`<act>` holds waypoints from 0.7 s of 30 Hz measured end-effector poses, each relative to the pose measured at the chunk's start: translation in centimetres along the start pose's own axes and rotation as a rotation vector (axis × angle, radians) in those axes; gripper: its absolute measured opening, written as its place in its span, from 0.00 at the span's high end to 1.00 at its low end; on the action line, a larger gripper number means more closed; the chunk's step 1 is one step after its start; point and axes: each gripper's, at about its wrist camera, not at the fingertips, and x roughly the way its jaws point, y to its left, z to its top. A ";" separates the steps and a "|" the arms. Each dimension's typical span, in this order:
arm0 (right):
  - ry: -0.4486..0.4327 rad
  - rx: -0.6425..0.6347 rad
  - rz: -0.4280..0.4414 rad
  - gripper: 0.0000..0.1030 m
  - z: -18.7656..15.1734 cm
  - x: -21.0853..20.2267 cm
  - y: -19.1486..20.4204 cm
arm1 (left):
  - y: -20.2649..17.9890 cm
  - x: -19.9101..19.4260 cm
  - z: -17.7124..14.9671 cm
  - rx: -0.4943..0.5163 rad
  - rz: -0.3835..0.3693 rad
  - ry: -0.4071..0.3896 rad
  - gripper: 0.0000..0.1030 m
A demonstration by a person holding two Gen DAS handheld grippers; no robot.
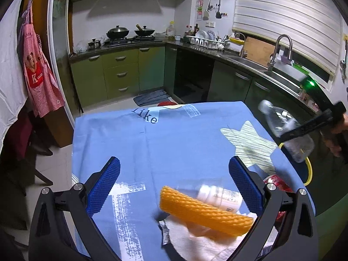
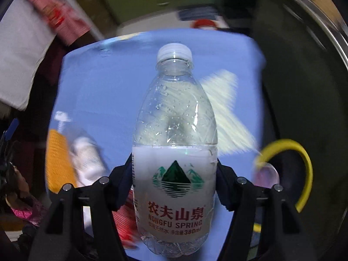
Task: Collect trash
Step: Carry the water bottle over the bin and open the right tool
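The right tool point(image 2: 174, 167) is clamped on an empty plastic water bottle point(image 2: 174, 143), gripping it across the labelled body with the capped neck pointing forward; in the left wrist view the same bottle point(image 1: 280, 121) hangs in the air off the right edge of the tabletop point(image 1: 174, 143), above a bin with a yellow rim point(image 1: 308, 169) that stands beside that edge. The left tool point(image 1: 174, 187) hangs wide open and empty over the near part of the blue cloth, where an orange foam net sleeve point(image 1: 204, 211), a small white bottle point(image 1: 219, 195), crumpled white paper point(image 1: 195, 239) and a red wrapper point(image 1: 278, 182) lie close together. The thin bottle wall will likely give under the pads, so it could twist or slip out, and a release too far toward the tabletop would probably bounce it off the rim onto the floor. The motion blur suggests fast travel, which makes a mistimed drop more likely. For the left tool the risk is the crowding: closing on the sleeve may nudge the white bottle, which could roll toward the right edge. The far half of the cloth gives open room, while the kitchen counter point(image 1: 250, 63) and sink run close along the right, narrowing the lane around the bin.
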 end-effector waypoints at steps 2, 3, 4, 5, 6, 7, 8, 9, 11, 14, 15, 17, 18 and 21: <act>0.019 0.081 -0.036 0.40 -2.2 -0.1 -4.8 | -0.6 -0.1 0.0 0.009 -0.001 0.004 0.04; 0.032 0.118 -0.045 0.40 -3.4 0.4 -6.5 | -0.8 -0.1 0.0 0.013 0.000 0.005 0.04; 0.044 0.152 -0.056 0.40 -4.4 0.7 -8.3 | -1.2 -0.2 0.0 0.018 0.000 0.008 0.04; 0.057 0.182 -0.064 0.40 -5.3 0.8 -10.4 | -1.4 -0.2 0.0 0.022 0.000 0.009 0.04; 0.063 0.212 -0.072 0.40 -6.1 1.0 -12.1 | -1.8 -0.2 0.0 0.027 0.002 0.011 0.04; 0.067 0.243 -0.078 0.40 -6.8 1.3 -13.8 | -2.1 -0.2 0.0 0.032 0.005 0.012 0.04; 0.070 0.266 -0.082 0.40 -7.4 1.7 -15.0 | -2.4 -0.2 0.0 0.036 0.007 0.012 0.04; 0.074 0.293 -0.090 0.40 -8.1 2.0 -16.7 | -2.7 -0.2 0.1 0.040 0.008 0.014 0.04; 0.086 0.335 -0.098 0.40 -8.8 3.1 -18.9 | -3.2 -0.1 0.1 0.049 0.008 0.019 0.04; 0.117 0.379 -0.095 0.40 -9.4 5.1 -21.3 | -4.1 0.2 0.4 0.068 0.011 0.028 0.04; 0.133 0.387 -0.093 0.40 -9.4 5.9 -22.0 | -4.4 0.2 0.5 0.077 0.012 0.029 0.04; 0.157 0.400 -0.087 0.40 -9.4 7.2 -23.0 | -4.8 0.3 0.7 0.088 0.015 0.030 0.04; 0.170 0.407 -0.085 0.40 -9.3 7.9 -23.4 | -5.0 0.3 0.7 0.092 0.017 0.031 0.04; 0.189 0.421 -0.073 0.39 -8.8 9.6 -23.6 | -5.2 0.4 0.9 0.094 0.021 0.033 0.04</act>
